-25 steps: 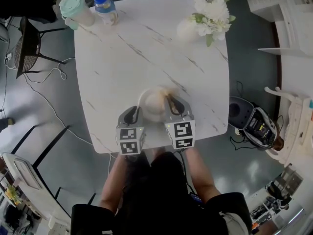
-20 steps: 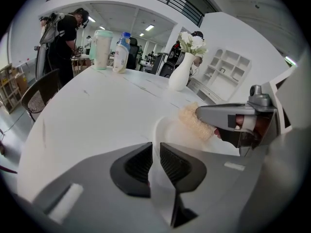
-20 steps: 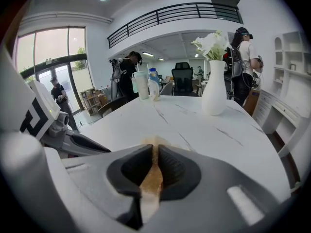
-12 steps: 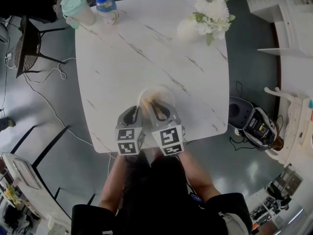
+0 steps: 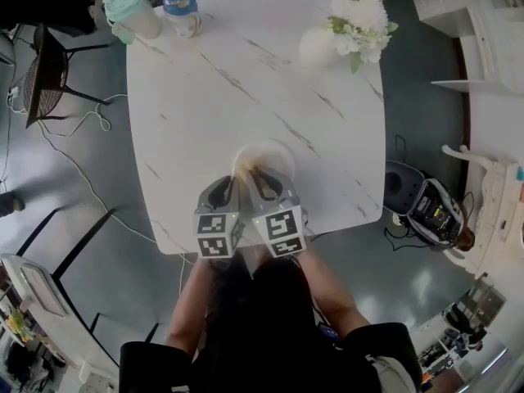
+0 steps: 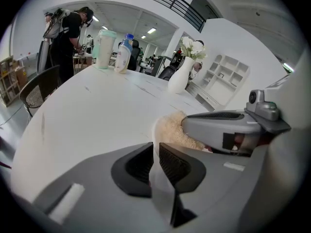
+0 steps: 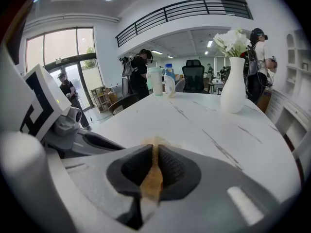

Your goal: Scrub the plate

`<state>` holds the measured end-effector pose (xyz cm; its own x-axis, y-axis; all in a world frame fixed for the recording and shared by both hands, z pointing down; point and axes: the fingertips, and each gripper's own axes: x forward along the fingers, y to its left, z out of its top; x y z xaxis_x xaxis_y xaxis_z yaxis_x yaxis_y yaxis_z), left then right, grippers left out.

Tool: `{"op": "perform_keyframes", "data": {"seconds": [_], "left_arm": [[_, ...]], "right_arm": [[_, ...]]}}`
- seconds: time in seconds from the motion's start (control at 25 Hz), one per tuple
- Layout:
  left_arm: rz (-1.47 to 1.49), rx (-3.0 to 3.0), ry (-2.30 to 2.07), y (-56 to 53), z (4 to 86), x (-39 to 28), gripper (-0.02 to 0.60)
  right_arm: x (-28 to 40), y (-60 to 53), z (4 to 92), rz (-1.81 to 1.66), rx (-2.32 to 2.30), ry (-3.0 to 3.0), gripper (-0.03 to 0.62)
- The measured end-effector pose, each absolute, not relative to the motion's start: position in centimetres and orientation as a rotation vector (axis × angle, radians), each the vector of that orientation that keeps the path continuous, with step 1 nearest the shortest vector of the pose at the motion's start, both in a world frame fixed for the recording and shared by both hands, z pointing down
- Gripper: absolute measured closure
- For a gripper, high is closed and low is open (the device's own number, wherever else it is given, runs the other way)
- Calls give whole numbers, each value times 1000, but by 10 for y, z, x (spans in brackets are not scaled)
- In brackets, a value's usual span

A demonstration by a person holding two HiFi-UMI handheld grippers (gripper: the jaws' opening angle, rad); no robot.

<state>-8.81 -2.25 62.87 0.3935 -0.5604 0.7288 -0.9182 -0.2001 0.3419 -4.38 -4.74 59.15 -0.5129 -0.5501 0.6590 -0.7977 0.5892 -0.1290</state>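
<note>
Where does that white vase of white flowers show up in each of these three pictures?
Head view: the white vase of white flowers is at the top, right of centre.
Left gripper view: upper middle.
Right gripper view: right side.
Shared landmark: the mint-green lidded cup.

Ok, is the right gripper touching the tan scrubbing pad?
Touching. The right gripper view shows the right gripper with its jaws pinched shut on the tan scrubbing pad.
</note>
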Motion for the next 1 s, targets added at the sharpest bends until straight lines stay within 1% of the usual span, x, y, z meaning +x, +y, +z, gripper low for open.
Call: {"op": "perform_keyframes", "data": {"seconds": [0.56,1.0], "left_arm": [[602,1871,-1270,-17,632,-92,540],[596,1879,-1275,-17,629,-91,541]], "right_arm": [[-21,-51,594,576,1147,-2204,554],[22,-64,593,573,1269,-2135,554]]}}
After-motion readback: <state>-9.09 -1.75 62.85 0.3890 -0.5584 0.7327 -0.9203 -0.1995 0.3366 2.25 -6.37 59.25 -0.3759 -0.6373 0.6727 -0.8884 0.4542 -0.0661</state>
